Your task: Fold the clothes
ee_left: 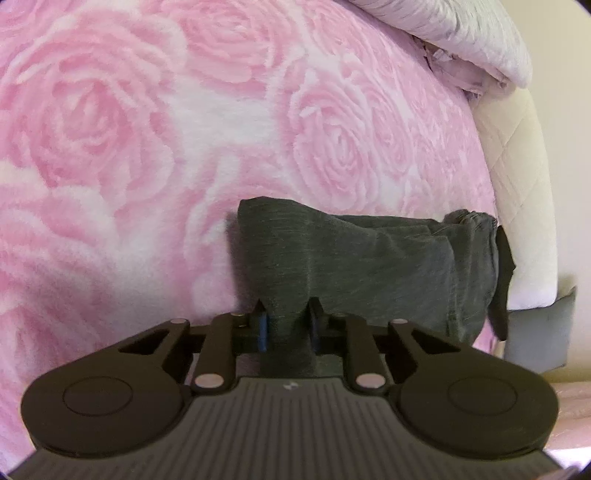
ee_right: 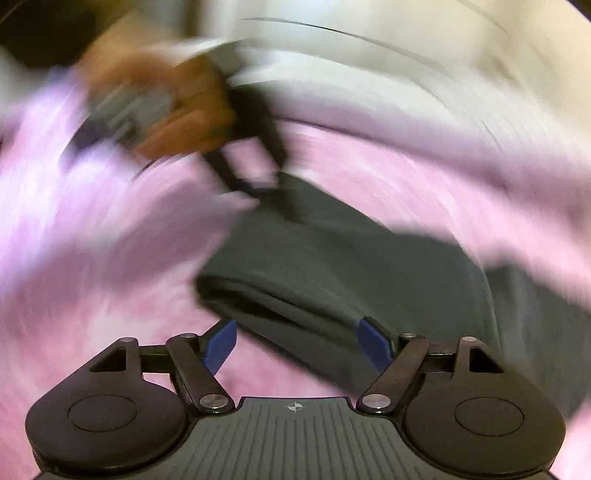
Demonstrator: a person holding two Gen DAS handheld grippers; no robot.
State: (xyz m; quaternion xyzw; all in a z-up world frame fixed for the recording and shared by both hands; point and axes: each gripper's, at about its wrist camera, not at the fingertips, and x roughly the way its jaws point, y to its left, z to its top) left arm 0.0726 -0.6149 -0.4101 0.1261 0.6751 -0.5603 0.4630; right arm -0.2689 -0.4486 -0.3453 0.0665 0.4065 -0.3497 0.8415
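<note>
A dark grey garment (ee_left: 362, 266), folded into a thick bundle, lies on a bed's pink rose-patterned blanket (ee_left: 129, 147). The left claw (ee_left: 286, 325) pinches its near edge. The right claw (ee_right: 297, 343), fingers spread wide, hovers over the blurred cloth.

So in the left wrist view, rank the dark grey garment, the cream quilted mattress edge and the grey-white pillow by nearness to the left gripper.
1. dark grey garment: clamped in the left gripper, centre.
2. cream quilted mattress edge: right side, beyond the garment.
3. grey-white pillow: top right corner, farthest.
</note>
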